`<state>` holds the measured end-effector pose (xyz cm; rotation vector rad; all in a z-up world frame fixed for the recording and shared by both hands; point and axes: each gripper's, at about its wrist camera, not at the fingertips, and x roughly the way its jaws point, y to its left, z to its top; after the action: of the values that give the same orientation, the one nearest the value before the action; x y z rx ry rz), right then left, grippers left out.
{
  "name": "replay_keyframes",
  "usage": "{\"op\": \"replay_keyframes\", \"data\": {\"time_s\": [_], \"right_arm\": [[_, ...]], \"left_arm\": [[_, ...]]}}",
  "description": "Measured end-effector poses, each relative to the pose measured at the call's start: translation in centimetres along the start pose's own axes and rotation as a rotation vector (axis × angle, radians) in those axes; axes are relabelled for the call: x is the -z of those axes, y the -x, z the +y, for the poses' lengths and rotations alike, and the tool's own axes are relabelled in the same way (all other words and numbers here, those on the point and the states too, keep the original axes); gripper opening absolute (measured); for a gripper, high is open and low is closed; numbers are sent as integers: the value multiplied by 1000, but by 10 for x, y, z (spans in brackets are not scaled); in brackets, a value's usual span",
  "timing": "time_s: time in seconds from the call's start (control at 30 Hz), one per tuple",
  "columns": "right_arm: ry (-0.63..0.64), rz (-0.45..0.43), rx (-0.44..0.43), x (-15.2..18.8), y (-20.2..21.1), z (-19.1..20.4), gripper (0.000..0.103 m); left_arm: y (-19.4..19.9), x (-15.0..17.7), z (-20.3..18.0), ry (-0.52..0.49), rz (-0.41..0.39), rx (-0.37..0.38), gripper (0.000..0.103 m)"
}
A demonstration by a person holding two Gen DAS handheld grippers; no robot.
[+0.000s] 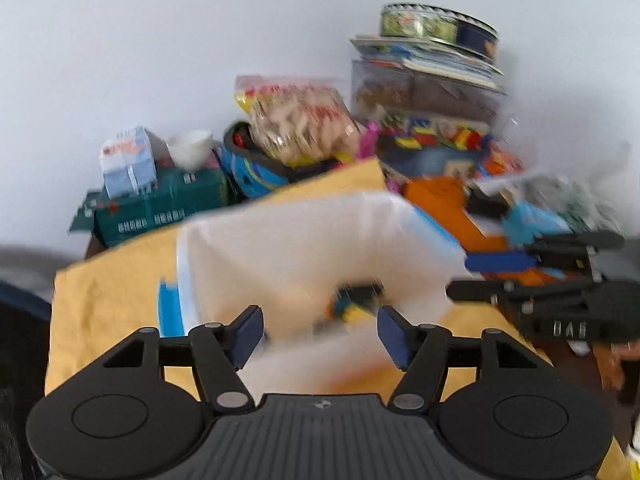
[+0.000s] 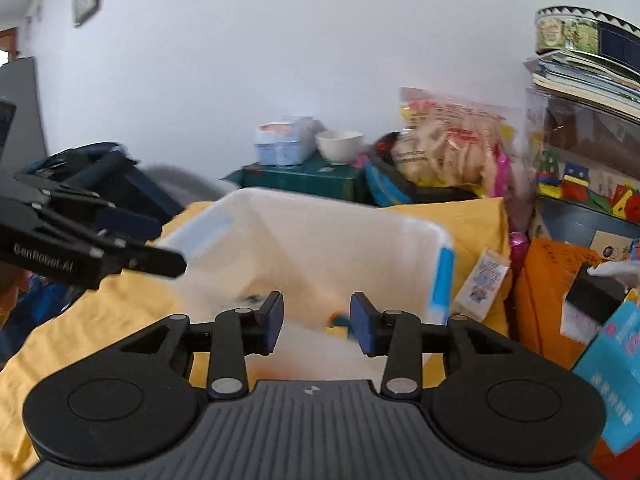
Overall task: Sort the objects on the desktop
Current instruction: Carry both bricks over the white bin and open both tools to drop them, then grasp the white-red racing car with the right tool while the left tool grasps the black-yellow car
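Both jaws are gaping empty: left gripper (image 1: 320, 330) wider, right gripper (image 2: 317, 322) narrower, each hovering over the white bin (image 2: 320, 240) holding small toys (image 1: 356, 300); green box (image 2: 304, 176), snack bag (image 2: 448, 148) crowding beyond.

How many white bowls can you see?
1. The bowl sits on the green box by the wall, beside the tissue pack and left of the snack bag. More bowls could be hidden behind the clutter.
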<state>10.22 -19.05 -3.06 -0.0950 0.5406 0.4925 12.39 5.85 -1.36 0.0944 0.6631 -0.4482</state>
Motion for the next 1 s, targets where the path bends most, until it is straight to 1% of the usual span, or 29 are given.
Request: {"op": "replay_keyframes", "data": {"time_s": [0.03, 0.17, 0.23, 0.27, 0.33, 0.37, 0.47, 0.53, 0.6, 0.63, 0.67, 0.73, 0.77, 0.83, 0.93, 0.97, 1.0], "right_arm": [[-6, 26, -25, 7, 1, 3, 42], [-77, 199, -174, 47, -10, 14, 42], [-137, 286, -245, 68, -20, 19, 41], [-163, 322, -273, 76, -26, 21, 39], [-187, 374, -299, 85, -38, 26, 38], [-177, 392, -302, 87, -42, 30, 38], [-173, 416, -312, 92, -49, 39, 38], [-215, 437, -322, 97, -55, 40, 38], [-261, 464, -328, 100, -60, 40, 31], [-261, 462, -333, 102, -56, 42, 25], [-242, 458, -327, 102, -51, 45, 20], [-205, 430, -307, 98, -41, 50, 18], [-190, 410, -290, 95, -33, 51, 18], [-140, 367, -227, 89, -17, 51, 18], [-78, 301, -95, 82, 1, 43, 18], [-38, 267, -27, 79, 6, 40, 18], [32, 232, 53, 78, 11, 40, 18]], "left_arm": [[4, 14, -3, -5, 24, 3, 67], [2, 70, -18, -26, 156, 32, 67], [-4, 95, -23, -11, 223, 63, 67], [-6, 105, -24, 3, 251, 77, 66], [-10, 120, -27, 32, 294, 108, 66], [-11, 125, -28, 44, 308, 123, 66], [-18, 134, -28, 86, 350, 189, 64], [-20, 141, -29, 95, 359, 203, 64], [-21, 145, -27, 119, 364, 232, 64], [-23, 149, -26, 139, 368, 242, 65], [-27, 151, -22, 167, 376, 244, 65], [-32, 153, -16, 229, 384, 255, 62], [-30, 151, -15, 238, 373, 254, 62], [-24, 146, -16, 198, 346, 245, 62], [-24, 141, -22, 143, 341, 223, 62], [-23, 138, -25, 115, 328, 213, 62], [-22, 134, -28, 87, 315, 208, 62]]}}
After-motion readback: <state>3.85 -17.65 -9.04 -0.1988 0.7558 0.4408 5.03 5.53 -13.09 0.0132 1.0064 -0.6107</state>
